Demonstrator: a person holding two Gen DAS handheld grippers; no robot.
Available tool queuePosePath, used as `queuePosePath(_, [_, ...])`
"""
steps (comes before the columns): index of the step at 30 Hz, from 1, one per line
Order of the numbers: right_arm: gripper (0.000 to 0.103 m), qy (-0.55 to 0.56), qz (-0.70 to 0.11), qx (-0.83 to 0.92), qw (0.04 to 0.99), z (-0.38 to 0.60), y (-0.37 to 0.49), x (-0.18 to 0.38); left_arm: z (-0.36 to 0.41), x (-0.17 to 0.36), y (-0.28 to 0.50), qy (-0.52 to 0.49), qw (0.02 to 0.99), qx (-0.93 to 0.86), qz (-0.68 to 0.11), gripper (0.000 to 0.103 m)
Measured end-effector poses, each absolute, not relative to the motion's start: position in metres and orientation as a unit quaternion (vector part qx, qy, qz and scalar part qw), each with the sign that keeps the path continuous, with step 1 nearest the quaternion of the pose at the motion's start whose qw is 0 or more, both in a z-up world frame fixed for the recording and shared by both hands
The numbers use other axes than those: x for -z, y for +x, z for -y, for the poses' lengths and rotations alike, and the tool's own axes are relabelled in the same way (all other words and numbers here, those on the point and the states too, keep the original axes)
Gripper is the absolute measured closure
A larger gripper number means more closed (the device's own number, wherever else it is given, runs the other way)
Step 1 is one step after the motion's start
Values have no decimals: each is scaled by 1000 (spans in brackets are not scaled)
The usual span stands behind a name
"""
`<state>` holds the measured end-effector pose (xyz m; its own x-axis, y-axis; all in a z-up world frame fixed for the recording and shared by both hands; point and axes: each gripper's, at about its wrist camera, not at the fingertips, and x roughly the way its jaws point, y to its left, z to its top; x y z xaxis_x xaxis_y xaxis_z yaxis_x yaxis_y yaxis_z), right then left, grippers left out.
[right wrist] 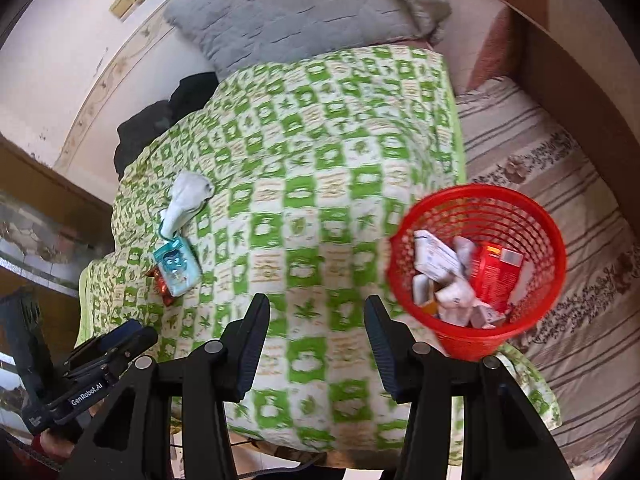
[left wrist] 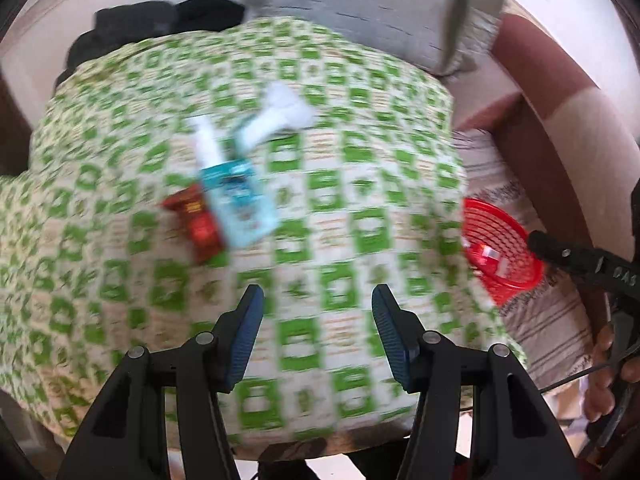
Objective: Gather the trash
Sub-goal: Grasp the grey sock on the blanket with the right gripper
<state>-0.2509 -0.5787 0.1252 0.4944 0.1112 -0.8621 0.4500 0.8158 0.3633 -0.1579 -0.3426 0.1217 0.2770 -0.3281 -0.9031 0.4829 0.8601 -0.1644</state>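
A pile of trash lies on the green-checked blanket (left wrist: 320,184): a light blue packet (left wrist: 240,200) on top of a red wrapper (left wrist: 198,220), with white crumpled paper (left wrist: 276,116) behind. The right wrist view shows the same blue packet (right wrist: 177,266), red wrapper (right wrist: 162,286) and white paper (right wrist: 185,200). The red mesh basket (right wrist: 478,268) at the blanket's right edge holds several white and red cartons. My left gripper (left wrist: 318,336) is open and empty, short of the pile. My right gripper (right wrist: 316,348) is open and empty, left of the basket.
A grey pillow (right wrist: 288,12) lies at the head of the bed, dark clothing (right wrist: 160,124) beside it on the left. A striped sheet (right wrist: 560,208) and a brown headboard (right wrist: 580,92) run along the right. The basket (left wrist: 500,244) sits beside the other gripper in the left wrist view.
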Motion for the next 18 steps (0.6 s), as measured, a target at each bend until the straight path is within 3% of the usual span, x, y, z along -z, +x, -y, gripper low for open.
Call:
queuePosePath(10, [37,273,-507,56,816,518,-153,-128,258,-113,-131,35,801,199,-563,48])
queuePosePath(13, [27,273,-506,53,816,505,-113,-124,234,-112,-128,28,802,191,-566,48])
queuePosePath(18, [24,252,-514,71,817,490,-47,-106,199,-110,-122,33,804,180,-566,48])
